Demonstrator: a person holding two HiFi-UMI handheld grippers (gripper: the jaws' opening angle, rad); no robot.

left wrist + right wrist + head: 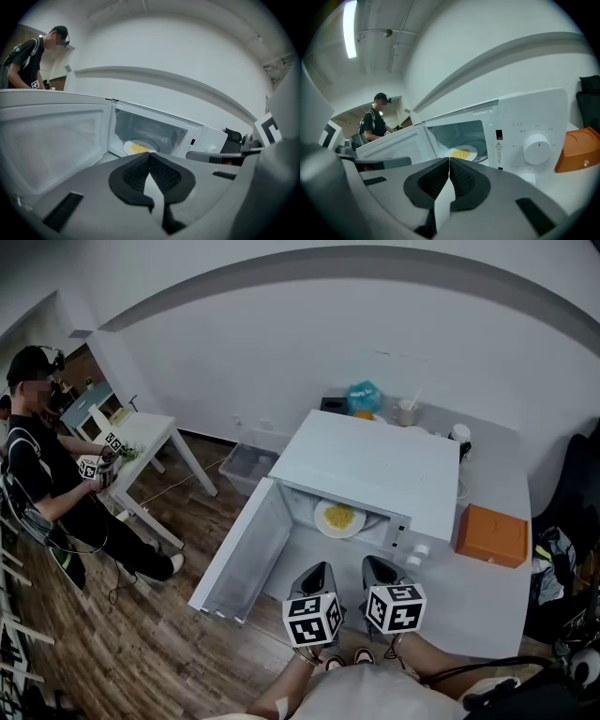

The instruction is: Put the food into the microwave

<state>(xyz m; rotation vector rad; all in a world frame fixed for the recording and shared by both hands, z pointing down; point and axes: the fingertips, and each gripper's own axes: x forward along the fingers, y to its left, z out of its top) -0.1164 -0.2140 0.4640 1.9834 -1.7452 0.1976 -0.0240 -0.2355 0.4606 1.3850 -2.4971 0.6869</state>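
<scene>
An orange box (pixel 491 534) lies on the grey counter (pixel 487 601) at the right of the frame, a teal bag (pixel 364 397) and a cup (pixel 407 413) at its back edge. At the upper left a person (pixel 42 465) is beside a small white table (pixel 150 432) on the wooden floor (pixel 141 634).

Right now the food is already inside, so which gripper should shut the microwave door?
Left, probably. The door hangs open on the left side, right beside the left gripper. The right gripper sits farther from it, in front of the knobs. Both grippers are shut and empty.

White microwave (pixel 375 470), orange box (pixel 491 534) on table (pixel 487 601)
</scene>
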